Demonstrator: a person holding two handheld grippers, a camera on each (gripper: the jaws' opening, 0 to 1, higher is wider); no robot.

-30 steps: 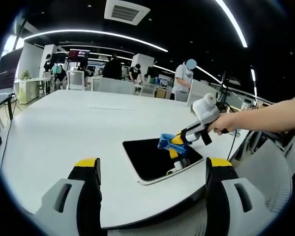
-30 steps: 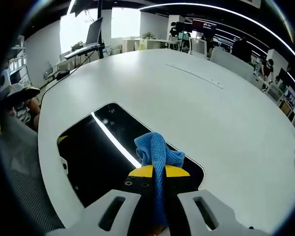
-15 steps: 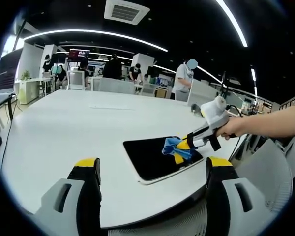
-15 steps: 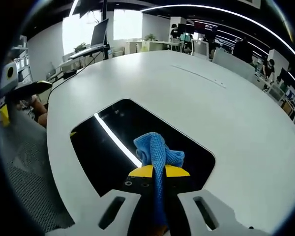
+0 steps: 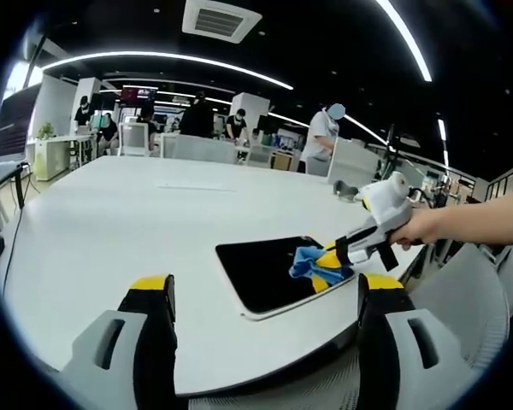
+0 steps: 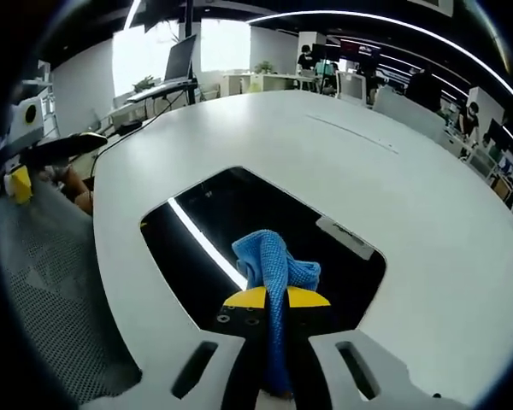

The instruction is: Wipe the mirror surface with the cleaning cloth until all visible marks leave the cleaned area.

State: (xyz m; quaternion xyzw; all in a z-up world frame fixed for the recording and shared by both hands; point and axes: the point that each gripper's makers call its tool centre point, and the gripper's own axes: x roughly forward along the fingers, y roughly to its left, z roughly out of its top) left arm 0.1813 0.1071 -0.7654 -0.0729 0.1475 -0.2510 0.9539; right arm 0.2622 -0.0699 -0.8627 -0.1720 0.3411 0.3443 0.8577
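**Wiping the mirror**

Right gripper (image 6: 276, 301) fingers clamp the blue cleaning cloth (image 6: 274, 265), pressed on the dark mirror (image 6: 239, 222) lying on the tabletop (image 6: 393, 171). Keep the strokes flat and overlapping. Left gripper (image 5: 265, 295) fingers stand apart, idle.

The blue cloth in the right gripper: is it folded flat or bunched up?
Bunched up. The blue cloth is crumpled into a wad and pinched in the right gripper, over the dark mirror.
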